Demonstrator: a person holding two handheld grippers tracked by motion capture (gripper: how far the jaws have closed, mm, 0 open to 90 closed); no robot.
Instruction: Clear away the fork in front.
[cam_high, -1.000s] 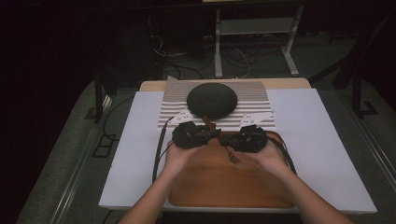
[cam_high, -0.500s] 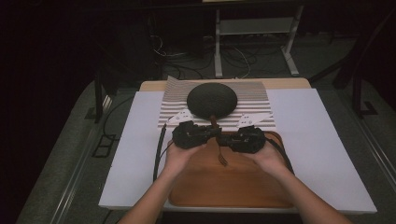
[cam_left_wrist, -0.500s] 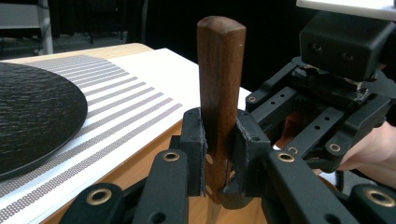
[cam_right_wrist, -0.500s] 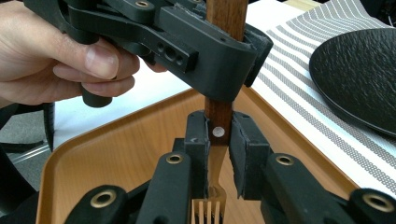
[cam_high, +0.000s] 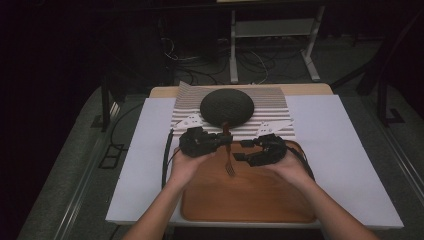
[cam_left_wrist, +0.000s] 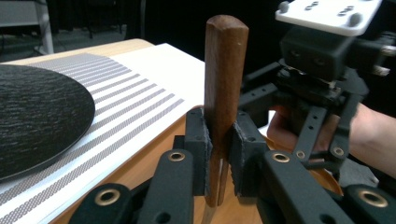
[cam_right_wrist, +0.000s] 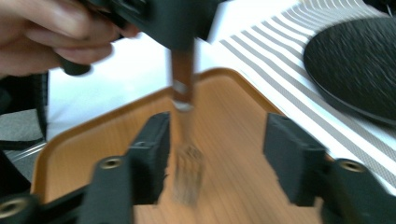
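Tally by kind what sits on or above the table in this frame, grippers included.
Forks: 1, the wooden-handled fork held by the left gripper
Grippers: 2, with the right gripper open
Dark round plates: 1
Striped placemats: 1
Wooden trays: 1
White sheets: 1
Total: 7

My black left claw (cam_left_wrist: 219, 154) grips a brown wooden-handled fork (cam_left_wrist: 224, 79); beside it lie a dark round textured plate (cam_left_wrist: 37, 126), a grey-and-white striped mat (cam_left_wrist: 116, 98) and an orange-brown tray (cam_high: 250, 192).

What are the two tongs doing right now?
Left tongs: shut on the fork, gripping its wooden handle after closing in.
Right tongs: open, just released, fork tines hanging between the pads.
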